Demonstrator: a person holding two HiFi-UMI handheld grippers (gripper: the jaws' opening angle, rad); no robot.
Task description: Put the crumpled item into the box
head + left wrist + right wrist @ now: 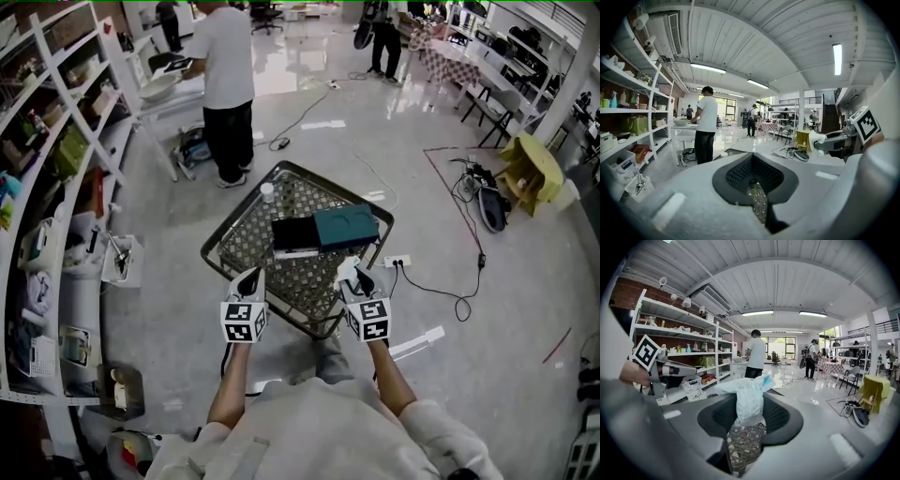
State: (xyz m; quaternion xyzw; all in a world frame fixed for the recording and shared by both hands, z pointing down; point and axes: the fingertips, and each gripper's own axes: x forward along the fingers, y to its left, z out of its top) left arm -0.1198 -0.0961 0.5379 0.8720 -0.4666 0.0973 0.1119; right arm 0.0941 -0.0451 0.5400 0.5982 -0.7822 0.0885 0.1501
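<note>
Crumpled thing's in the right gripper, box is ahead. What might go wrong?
The right gripper pinches the crumpled item only at its lower end, and most of it sticks out loose, so it may slip free. The dark box sits against a teal piece, so a careless drop could land on the wire table instead.

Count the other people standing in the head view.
3. A person in a white shirt just beyond the wire table; a second person farther back, top left; a third person top right. Others may be hidden farther back.
</note>
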